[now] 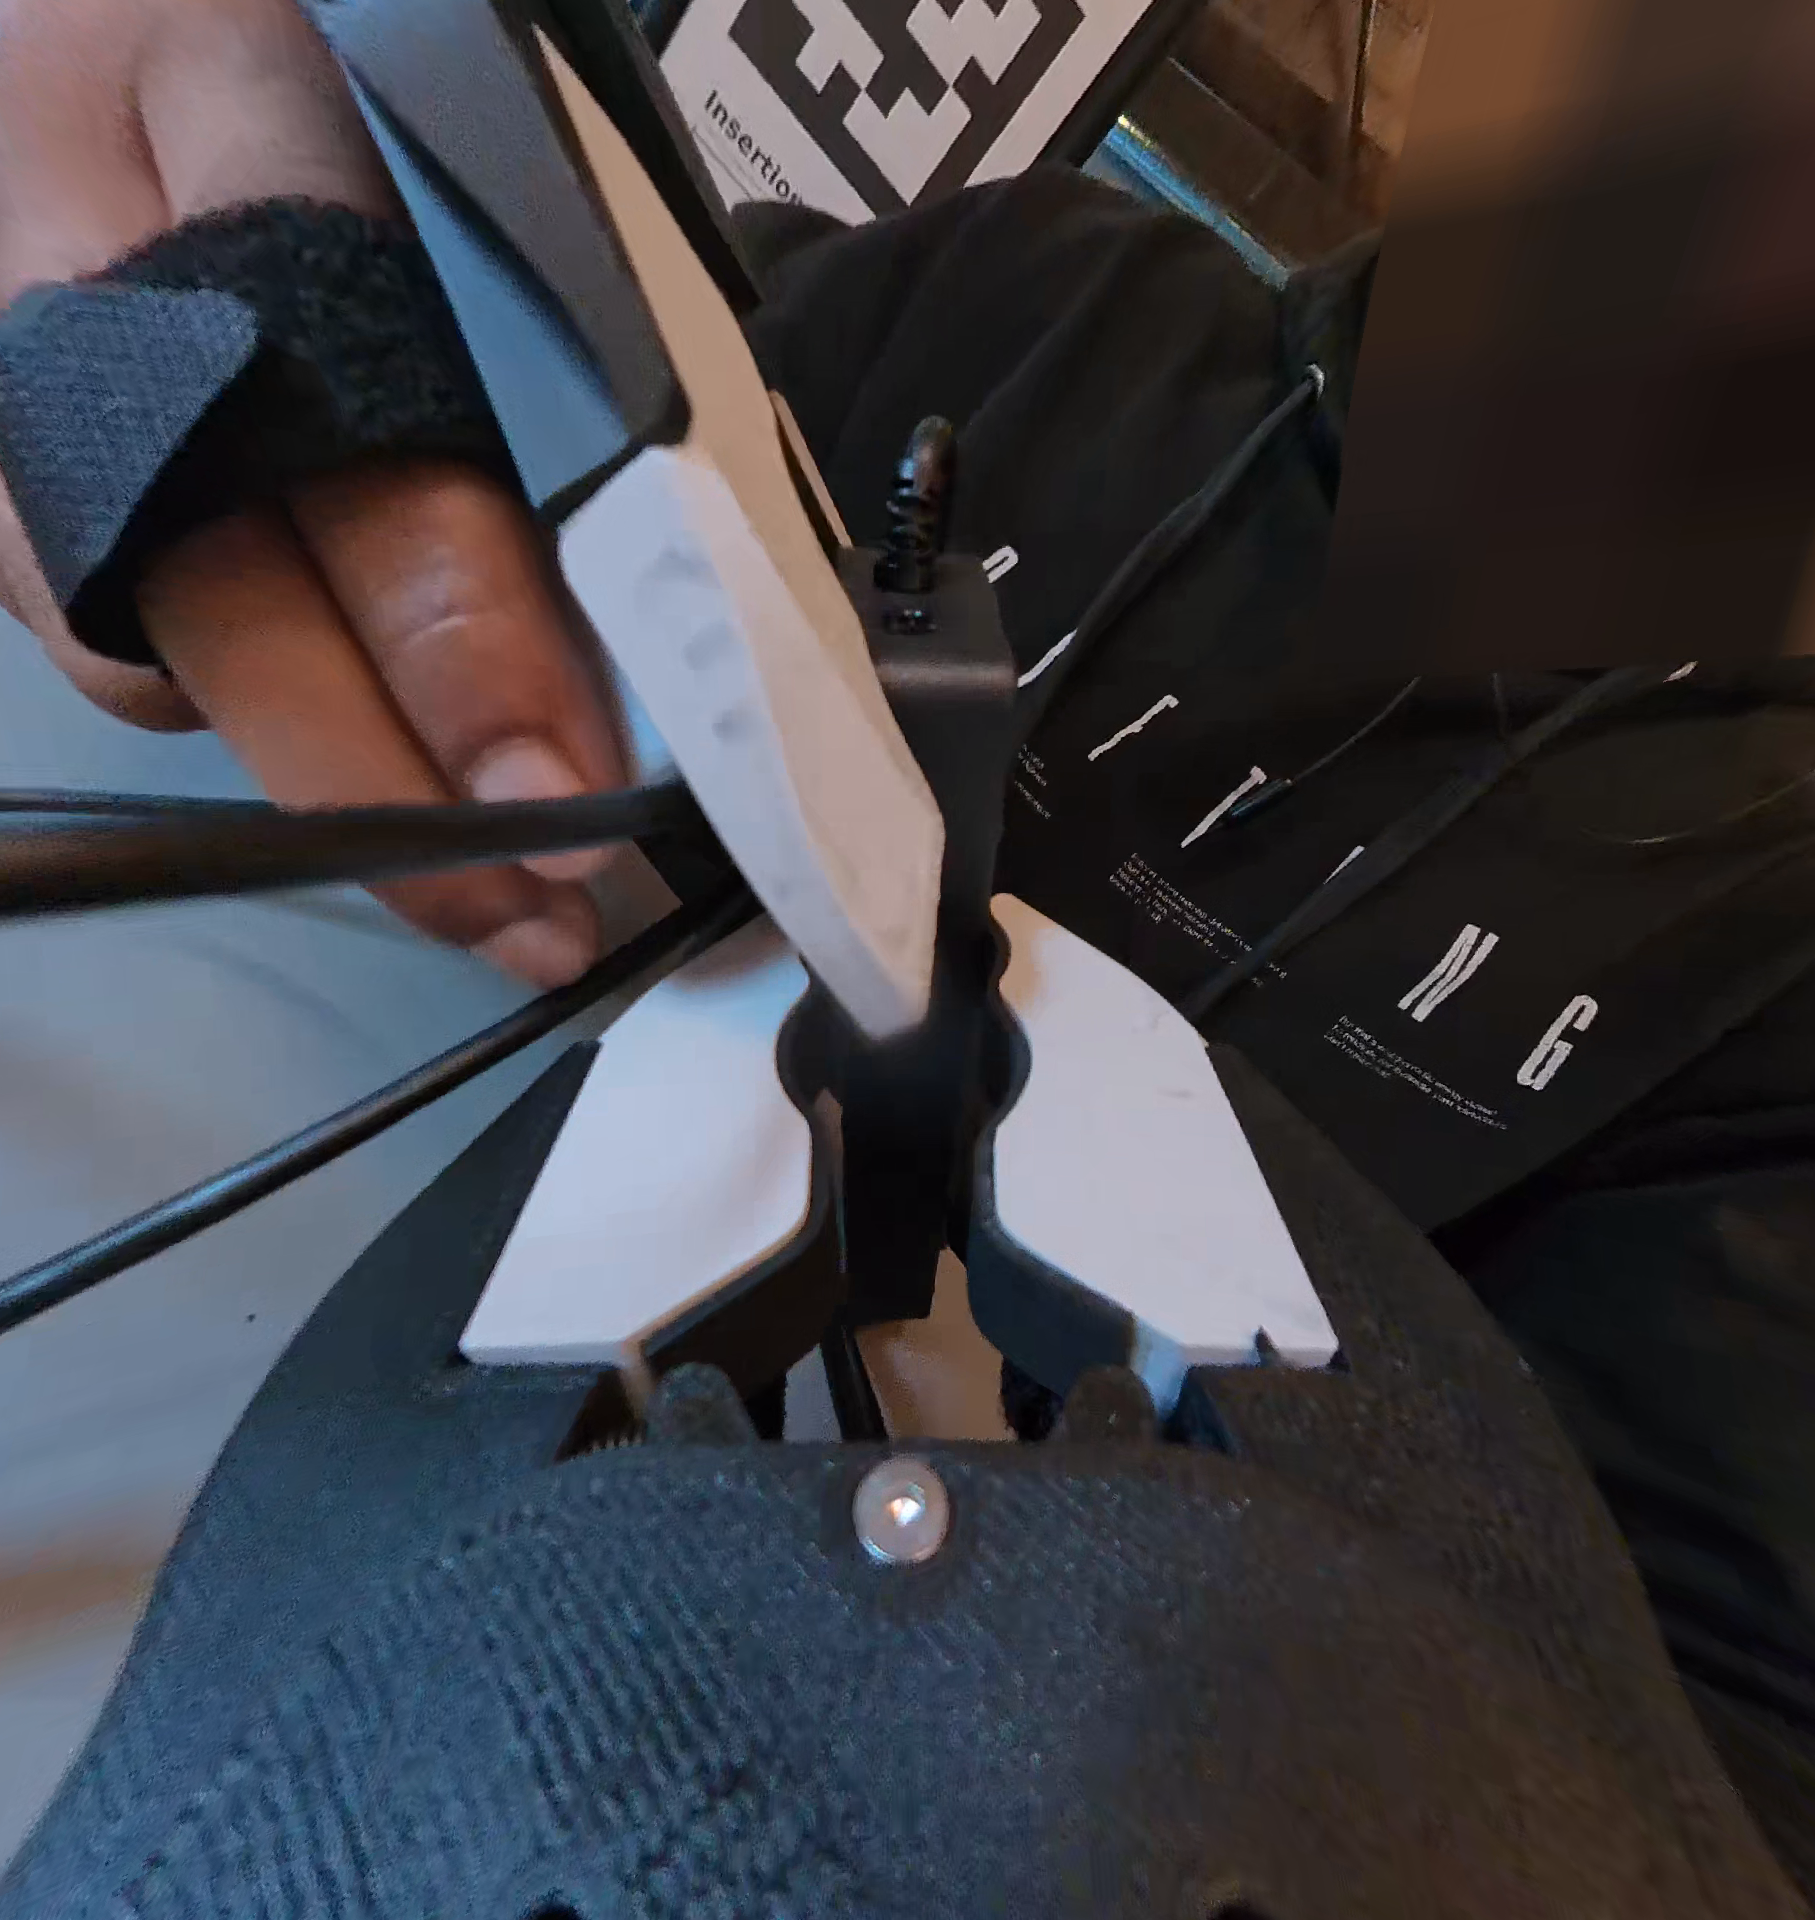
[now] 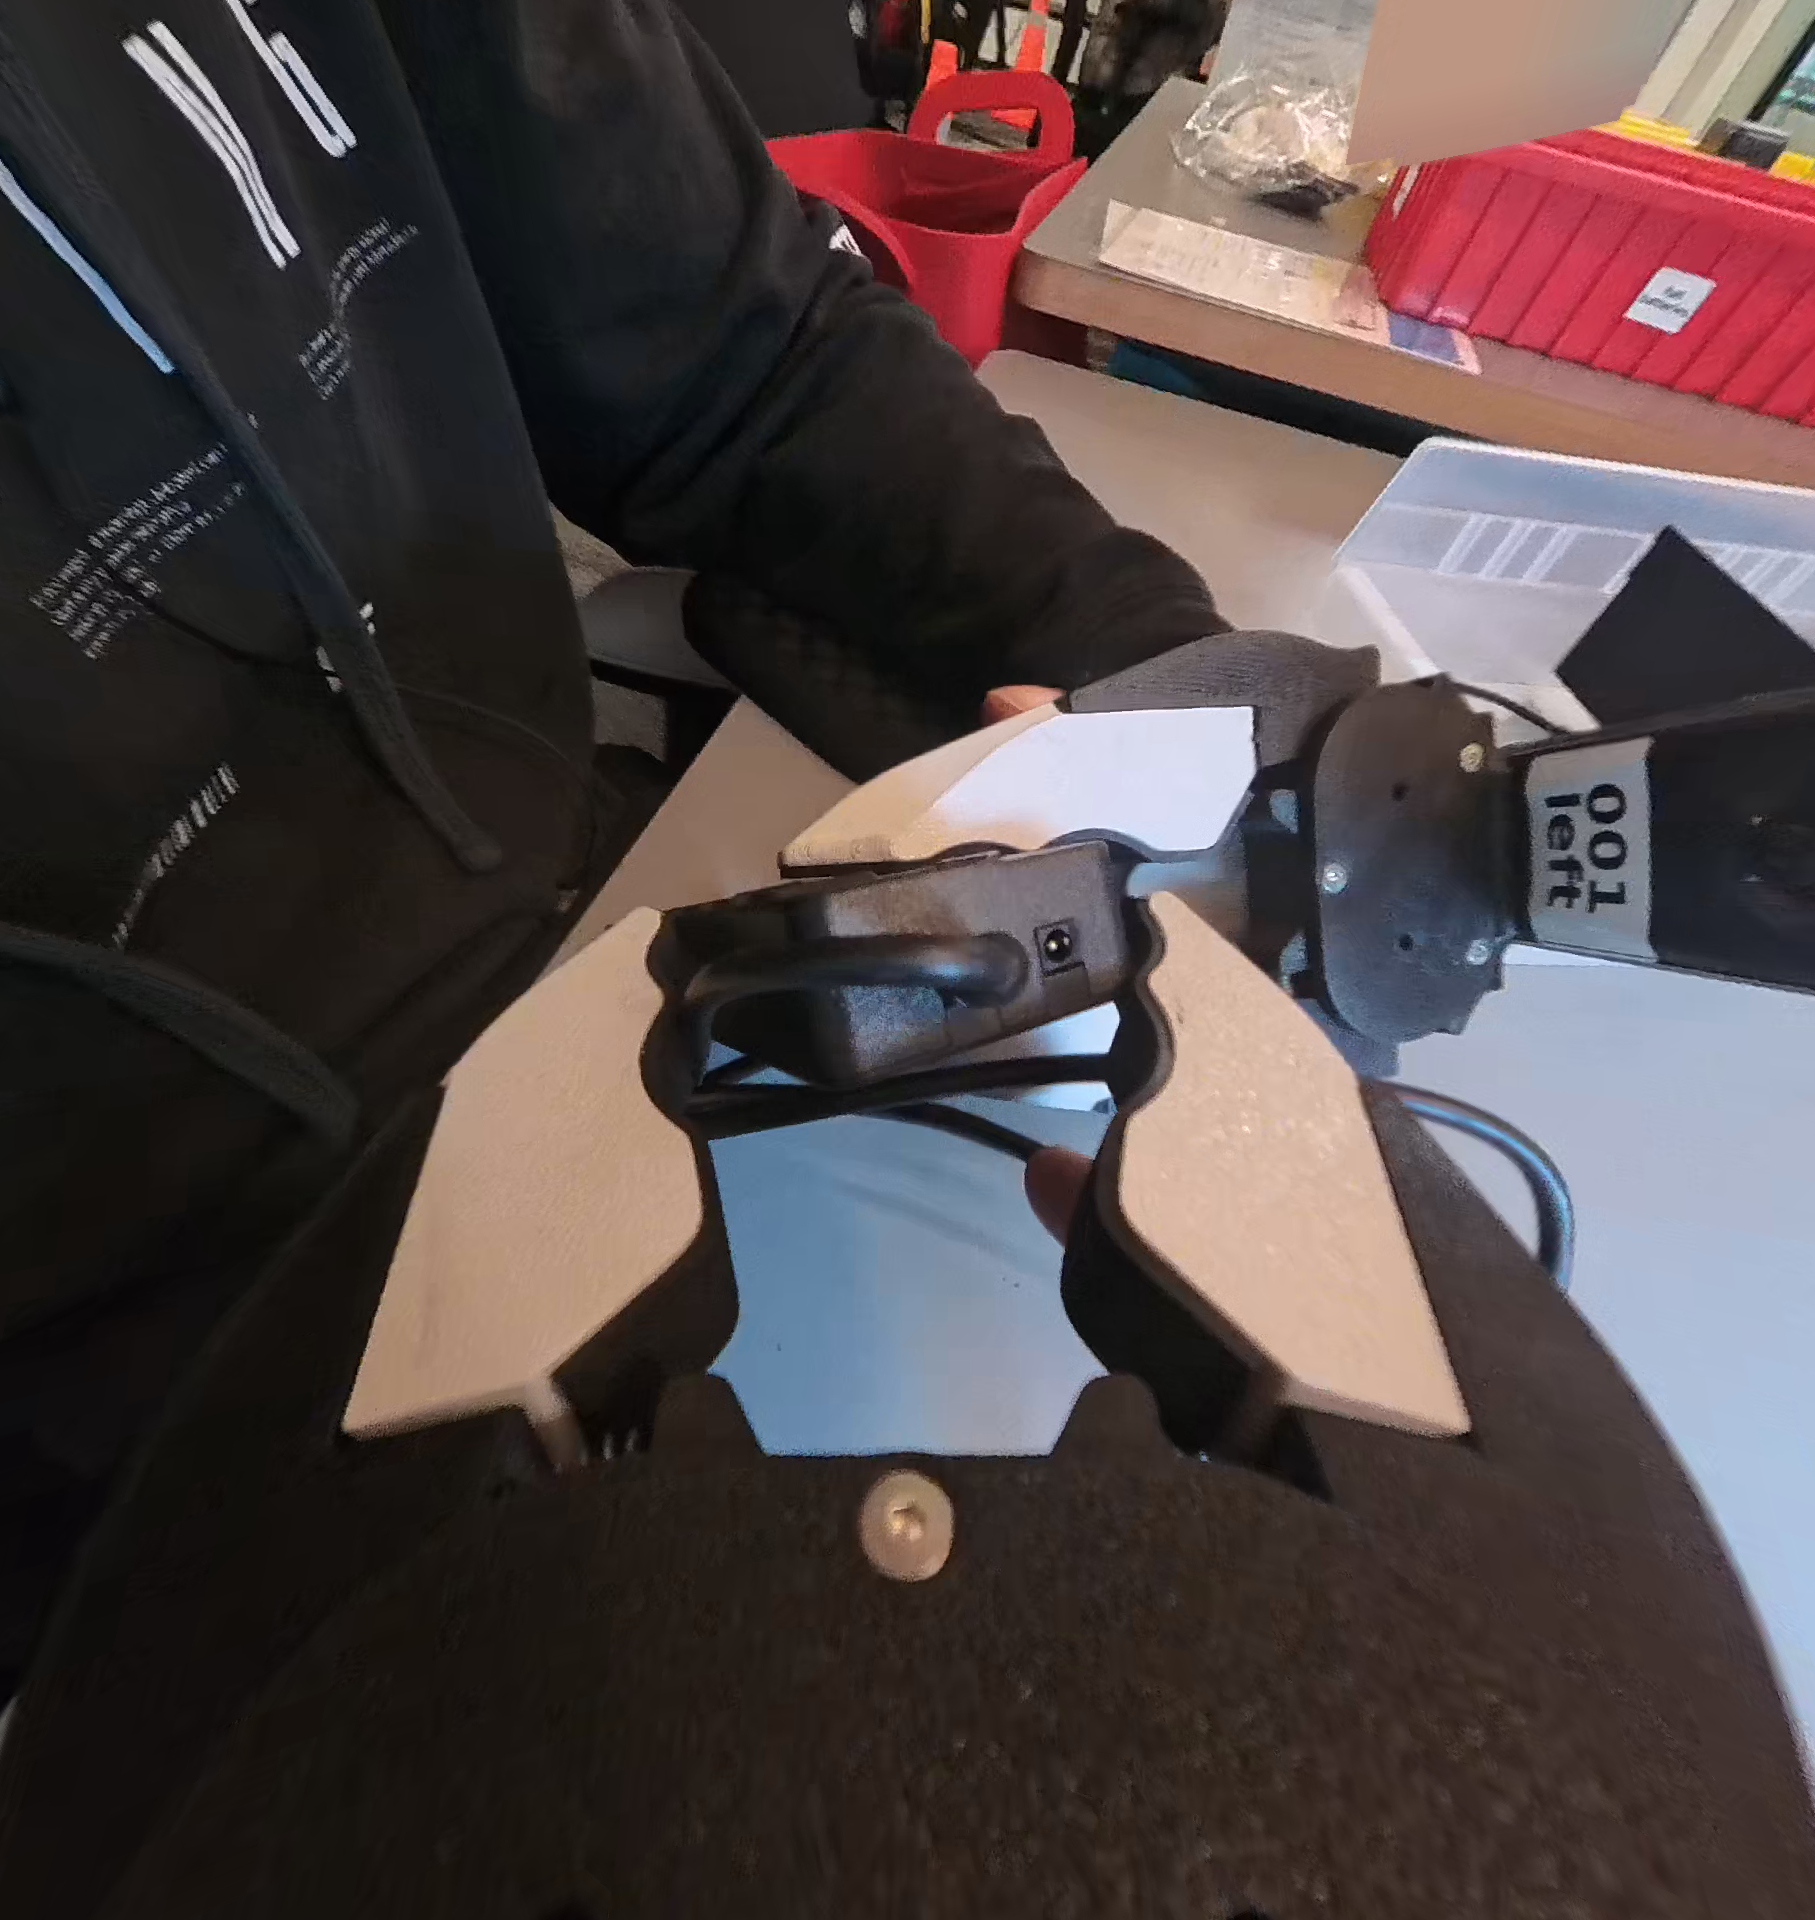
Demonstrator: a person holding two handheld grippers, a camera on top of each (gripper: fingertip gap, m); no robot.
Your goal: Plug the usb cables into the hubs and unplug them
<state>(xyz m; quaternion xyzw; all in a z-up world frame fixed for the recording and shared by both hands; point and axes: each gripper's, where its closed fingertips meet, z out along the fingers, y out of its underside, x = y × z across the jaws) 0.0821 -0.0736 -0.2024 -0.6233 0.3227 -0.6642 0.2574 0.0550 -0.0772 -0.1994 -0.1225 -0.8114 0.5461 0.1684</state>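
**USB hub held in mid-air between both grippers**

The USB hub (image 1: pixel 944 790) — a small black box — is clamped edge-on between the fingers of the left gripper (image 1: pixel 908 1049), held clear above the grey counter (image 1: pixel 155 1091). In the right wrist view the right gripper (image 2: pixel 908 997) has its fingers apart, bracketing the hub's (image 2: pixel 944 935) end, where a black plug (image 2: pixel 882 1023) and its cable (image 2: pixel 1485 1153) sit. Whether the pads touch the plug yet I cannot tell.

The hub looks light, rigid and smooth-sided, so it may twist in a narrow grip; holding its broad flat faces should resist that. The plug is best pinched on its stiff moulded body (not the floppy cable, which trails off across the counter). A person's hand (image 1: pixel 363 644) sits behind the right gripper (image 1: pixel 778 790).
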